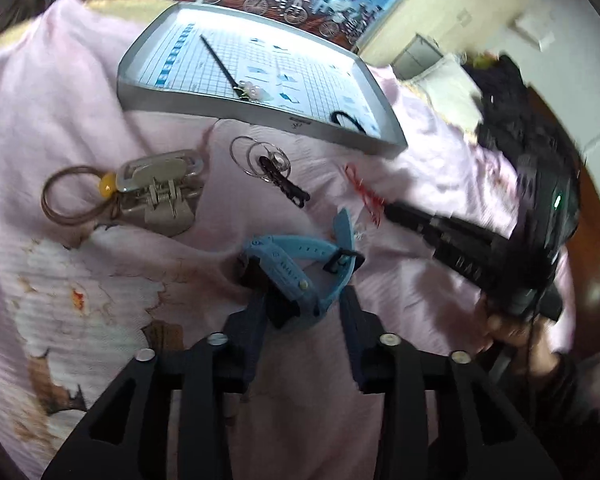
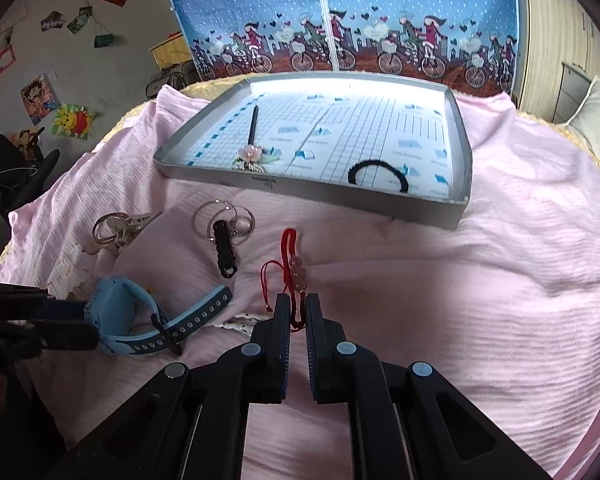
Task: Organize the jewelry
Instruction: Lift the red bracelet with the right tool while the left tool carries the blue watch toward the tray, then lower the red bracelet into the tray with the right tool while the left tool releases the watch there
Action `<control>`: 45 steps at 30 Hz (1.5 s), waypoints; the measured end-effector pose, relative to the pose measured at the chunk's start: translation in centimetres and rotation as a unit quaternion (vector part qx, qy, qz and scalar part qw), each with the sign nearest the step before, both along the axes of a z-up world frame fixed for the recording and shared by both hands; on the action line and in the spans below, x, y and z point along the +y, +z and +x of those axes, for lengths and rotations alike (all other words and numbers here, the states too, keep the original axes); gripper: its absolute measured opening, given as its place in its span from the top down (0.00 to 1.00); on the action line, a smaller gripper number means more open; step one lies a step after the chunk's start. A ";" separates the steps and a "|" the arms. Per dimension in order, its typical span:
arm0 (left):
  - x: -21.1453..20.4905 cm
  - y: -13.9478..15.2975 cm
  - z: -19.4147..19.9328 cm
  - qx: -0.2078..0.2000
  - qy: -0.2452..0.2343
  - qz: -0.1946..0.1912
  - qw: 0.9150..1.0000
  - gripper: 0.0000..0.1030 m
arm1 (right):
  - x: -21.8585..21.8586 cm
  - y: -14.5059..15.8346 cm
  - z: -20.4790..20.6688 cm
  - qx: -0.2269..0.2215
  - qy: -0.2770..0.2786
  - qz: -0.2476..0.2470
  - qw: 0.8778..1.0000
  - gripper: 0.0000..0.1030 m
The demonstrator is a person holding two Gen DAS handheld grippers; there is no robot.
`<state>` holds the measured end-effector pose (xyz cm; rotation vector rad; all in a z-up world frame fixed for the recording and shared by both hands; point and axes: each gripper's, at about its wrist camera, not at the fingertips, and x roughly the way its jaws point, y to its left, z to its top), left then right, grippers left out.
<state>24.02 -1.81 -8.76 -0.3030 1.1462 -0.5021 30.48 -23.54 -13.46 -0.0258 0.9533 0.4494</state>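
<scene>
Right wrist view: the right gripper [image 2: 298, 312] has its fingers drawn close around the near end of the red cord bracelet [image 2: 294, 268], which lies on the pink cloth [image 2: 480, 300]; they look clenched on the cord, the bracelet not yet lifted.
Left wrist view: the left gripper [image 1: 304, 300] straddles the blue watch [image 1: 300, 268]; whether its fingers press the watch or stand released beside it I cannot tell.
Tray: the grey tray [image 2: 458, 128] sits at the far side of the cloth, holding a hair stick with a flower end [image 2: 253, 132] on its left and a black hair band [image 2: 378, 174] at its near right.
Done so far: by my reading, two pieces put away.
Left on the cloth: the bracelet, the watch, a ring bunch with a black clip [image 2: 224, 236] between them and the tray, and further left a keyring with keys [image 2: 116, 226].
Far left, left view only: a metal clasp on a brown loop [image 1: 156, 188].
Judgement: under halfway; both grippers are on their next pieces.
</scene>
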 end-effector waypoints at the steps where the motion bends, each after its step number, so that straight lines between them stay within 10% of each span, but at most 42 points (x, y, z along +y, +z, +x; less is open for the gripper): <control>1: 0.2 0.1 0.2 0.003 0.006 -0.006 1.000 0.60 | 0.0 -0.1 0.1 0.004 -0.002 0.000 1.000 0.91; 18: 0.3 -0.4 0.6 -0.010 0.024 0.026 0.999 0.79 | -1.1 -2.9 1.4 0.091 -0.019 0.046 0.995 0.93; 31: 0.1 2.5 0.9 -0.074 0.029 -0.023 0.997 0.84 | -2.1 1.5 0.4 -0.013 -0.037 0.083 0.996 0.93; 45: -0.3 2.0 13.2 -0.110 0.136 -0.052 0.983 0.84 | -3.2 1.9 6.9 -0.075 -0.105 0.094 0.987 0.93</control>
